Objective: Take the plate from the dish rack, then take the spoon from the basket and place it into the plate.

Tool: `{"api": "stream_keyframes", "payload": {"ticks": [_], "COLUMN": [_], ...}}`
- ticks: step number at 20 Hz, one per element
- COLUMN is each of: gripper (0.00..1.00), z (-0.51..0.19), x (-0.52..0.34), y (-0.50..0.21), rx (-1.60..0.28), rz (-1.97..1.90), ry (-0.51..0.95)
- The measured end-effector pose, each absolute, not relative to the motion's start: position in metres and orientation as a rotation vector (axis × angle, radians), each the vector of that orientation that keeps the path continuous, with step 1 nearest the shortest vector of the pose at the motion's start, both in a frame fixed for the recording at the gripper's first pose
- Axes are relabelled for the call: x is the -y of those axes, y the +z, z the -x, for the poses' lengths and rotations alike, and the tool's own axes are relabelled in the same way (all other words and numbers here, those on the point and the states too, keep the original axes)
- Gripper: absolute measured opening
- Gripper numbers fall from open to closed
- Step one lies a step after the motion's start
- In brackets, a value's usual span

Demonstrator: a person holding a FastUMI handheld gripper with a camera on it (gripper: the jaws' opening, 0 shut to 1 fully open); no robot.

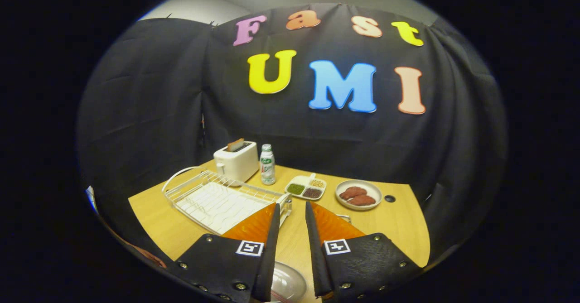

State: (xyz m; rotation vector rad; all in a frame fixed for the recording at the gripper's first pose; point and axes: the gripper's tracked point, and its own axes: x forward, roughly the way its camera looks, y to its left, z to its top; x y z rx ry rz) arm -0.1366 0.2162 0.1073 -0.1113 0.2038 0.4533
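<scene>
Plate (286, 282) on table, low between fingers (292, 210) | fingers slightly parted, holding nothing | dish rack (217, 199) ahead-left

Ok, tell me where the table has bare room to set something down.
Bare wood lies between the dish rack and the table's near left edge, and right of the plate of brown food toward the far corner. It is crowded along the back: toaster, bottle, divided dish. The gripper holds nothing, jaws apart.
</scene>
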Motion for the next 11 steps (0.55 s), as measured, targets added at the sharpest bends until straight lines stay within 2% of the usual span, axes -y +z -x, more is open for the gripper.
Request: {"api": "stream_keyframes", "payload": {"ticks": [5, 8, 11], "gripper": [0.35, 0.96, 0.97], "z": [0.133, 0.129, 0.135], "x": [-0.168, -0.141, -0.136], "y": [0.186, 0.196, 0.193], "rx": [-0.029, 0.039, 0.042], "rz": [0.049, 0.097, 0.096], "ry": [0.317, 0.238, 0.226]}}
